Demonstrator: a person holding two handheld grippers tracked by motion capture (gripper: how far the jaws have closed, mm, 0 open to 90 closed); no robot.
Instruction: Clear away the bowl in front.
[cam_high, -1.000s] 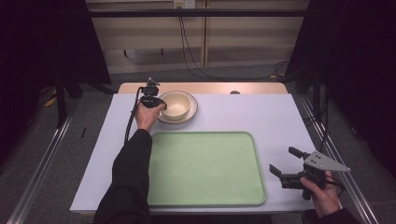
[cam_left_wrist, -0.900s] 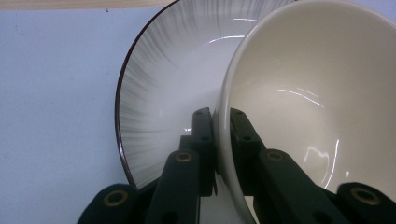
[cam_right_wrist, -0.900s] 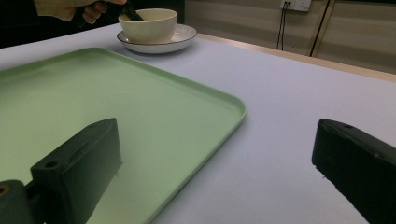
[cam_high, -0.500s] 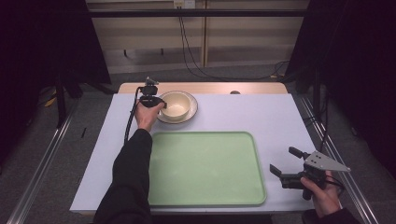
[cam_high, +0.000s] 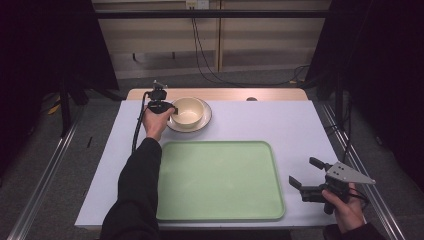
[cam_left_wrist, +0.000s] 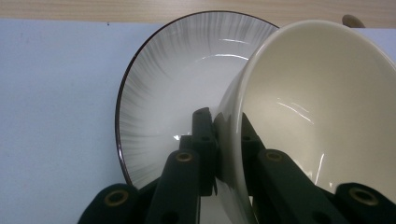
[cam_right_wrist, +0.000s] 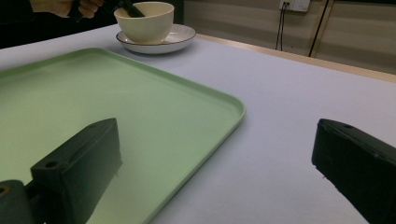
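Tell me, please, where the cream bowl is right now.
In the high view the cream bowl sits on the plate at the table's far left, beyond the green tray, its rim clamped by the left gripper.

Black grippers (cam_high: 306, 175) with screwed jaws, seemingly dark sleeves (cam_high: 135, 195).

The cream bowl (cam_left_wrist: 322, 107) looks like glossy glazed ceramic, as does the white plate (cam_left_wrist: 173, 79) with fine grey streaks. The green tray (cam_high: 220, 180) seems smooth matt plastic, and the counter (cam_high: 280, 125) is matt with a wooden far edge.

A bare green tray (cam_high: 220, 180) lies flat on the white table (cam_high: 280, 125).
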